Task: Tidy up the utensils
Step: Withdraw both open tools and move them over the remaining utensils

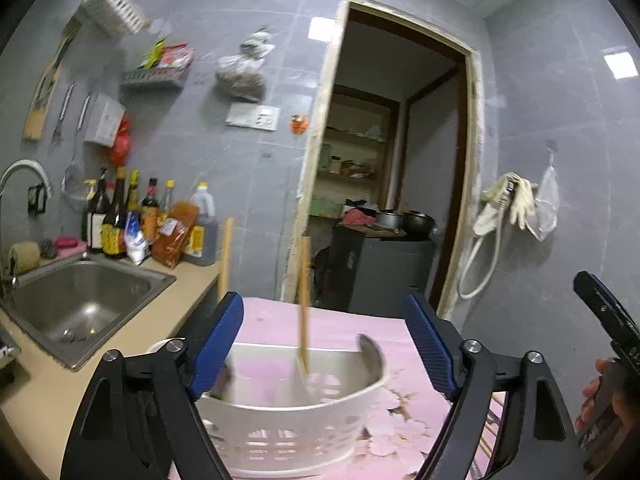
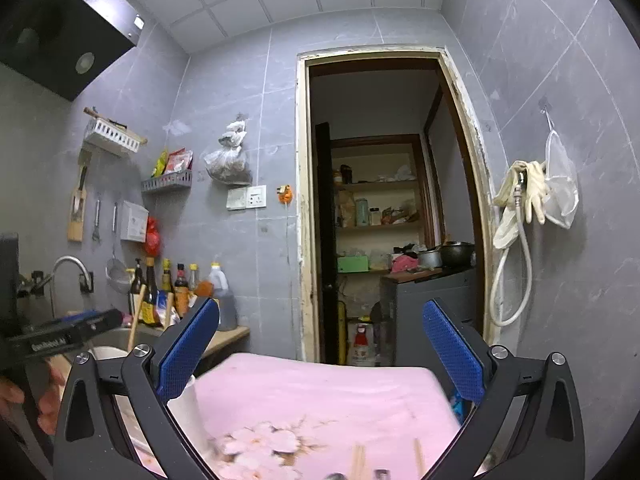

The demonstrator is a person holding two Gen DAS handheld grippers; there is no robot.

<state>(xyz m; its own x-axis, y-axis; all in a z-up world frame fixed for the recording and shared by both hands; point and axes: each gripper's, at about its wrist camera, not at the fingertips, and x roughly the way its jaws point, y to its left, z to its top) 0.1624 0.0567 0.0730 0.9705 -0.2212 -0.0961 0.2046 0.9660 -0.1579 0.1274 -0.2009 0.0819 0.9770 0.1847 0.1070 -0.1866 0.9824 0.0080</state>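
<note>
A white slotted utensil basket (image 1: pixel 296 428) stands on the pink flowered table cover (image 1: pixel 344 324). A wooden chopstick (image 1: pixel 305 296) stands up in it, beside a metal utensil (image 1: pixel 370 354). My left gripper (image 1: pixel 326 344) is open and empty just above the basket. My right gripper (image 2: pixel 320 356) is open and empty over the pink cover (image 2: pixel 328 392); wooden chopstick ends (image 2: pixel 358 460) lie below it at the bottom edge. The basket's white rim (image 2: pixel 188 404) shows by its left finger. The right gripper also shows at the right edge of the left wrist view (image 1: pixel 604 316).
A steel sink (image 1: pixel 80 300) and sauce bottles (image 1: pixel 120 220) are on the counter at left. A doorway (image 2: pixel 384 208) with shelves and a dark cabinet (image 1: pixel 384 272) lies behind the table. Gloves and a hose (image 2: pixel 520 200) hang on the right wall.
</note>
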